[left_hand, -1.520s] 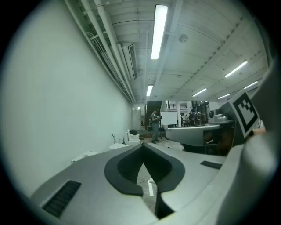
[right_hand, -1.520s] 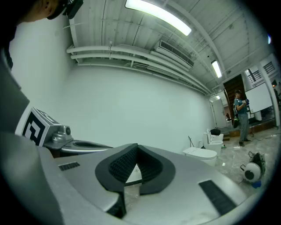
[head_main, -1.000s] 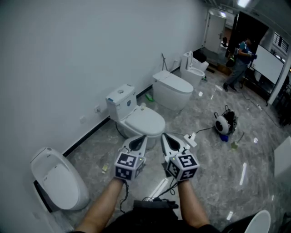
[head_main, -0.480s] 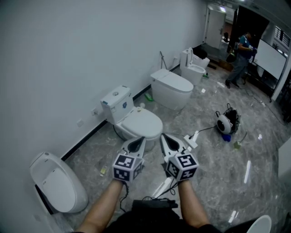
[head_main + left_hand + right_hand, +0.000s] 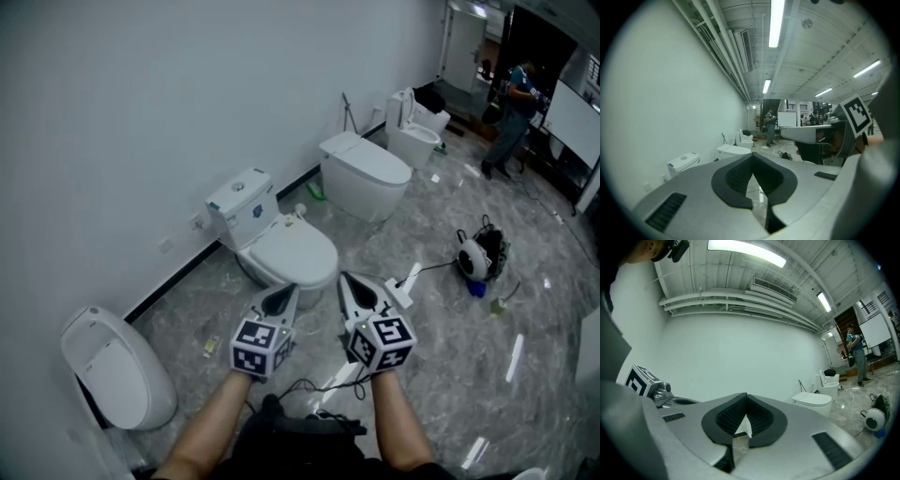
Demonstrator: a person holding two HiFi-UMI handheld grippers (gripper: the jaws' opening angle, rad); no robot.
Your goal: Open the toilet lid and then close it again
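The toilet [image 5: 246, 263] to be worked stands on the grey marble floor [image 5: 441, 337], its back against the white wall. Its tank [image 5: 242, 208] is at the rear and the toilet lid [image 5: 292, 251] lies flat and closed over the bowl. It is straight ahead of the person, just beyond the tips of both tools in the head view.

The left gripper [image 5: 281, 300] and the right gripper [image 5: 358, 292] are held side by side in front of the bowl. Each has its jaws pressed together with nothing between the ribbed pads. Neither appears to touch the toilet.

The lid looks like a thin, rigid, glossy white shell, most likely plastic, hinged at the back edge next to the tank. It should be light to lift, but smooth and slippery for the pads.

The best place to take hold is the front edge, farthest from the hinge, where the rim overhangs the seat. A gripper could spread its jaws and pinch that rim, or slip its closed tips under the lip and lever upward.

The lid would swing in an arc about the hinge, so the hand has to follow that arc rather than pull straight up. Once raised, it should lean against the tank. If let go on the way down it may slam, so it is better lowered under control.

Two more toilets [image 5: 364, 173] stand farther along the wall.
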